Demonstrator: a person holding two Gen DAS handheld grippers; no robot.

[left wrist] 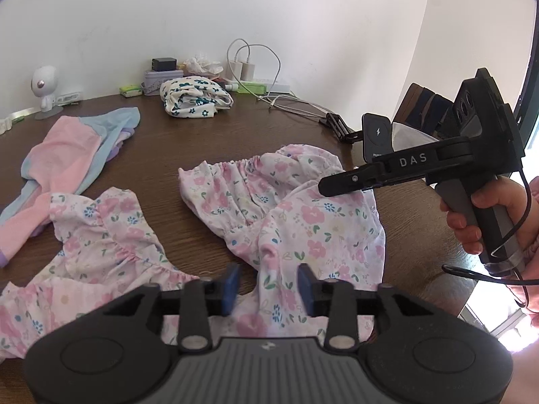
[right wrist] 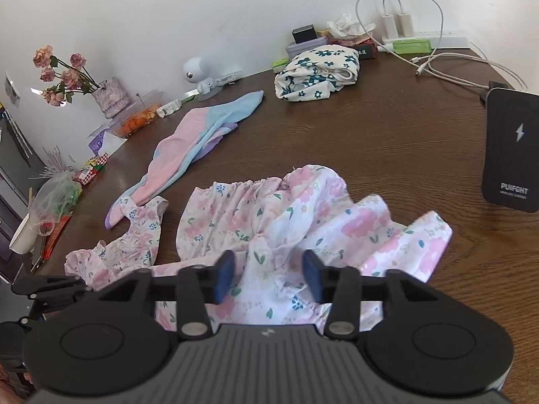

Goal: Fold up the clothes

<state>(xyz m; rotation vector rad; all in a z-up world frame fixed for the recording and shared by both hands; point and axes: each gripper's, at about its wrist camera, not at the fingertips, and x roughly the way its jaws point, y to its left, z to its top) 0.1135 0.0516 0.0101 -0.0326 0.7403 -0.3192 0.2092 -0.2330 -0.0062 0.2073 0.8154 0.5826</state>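
On wood table (right wrist: pixel 387 128), crumpled floral garment (right wrist: pixel 286 208)

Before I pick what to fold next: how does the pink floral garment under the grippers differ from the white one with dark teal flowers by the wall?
The pink floral garment lies spread and rumpled at the near edge of the table; the teal-flowered garment sits bundled in a compact heap far back by the wall. The pink one covers more of the table, and its print is pale, the other's dark. Both are light, flower-printed fabric.
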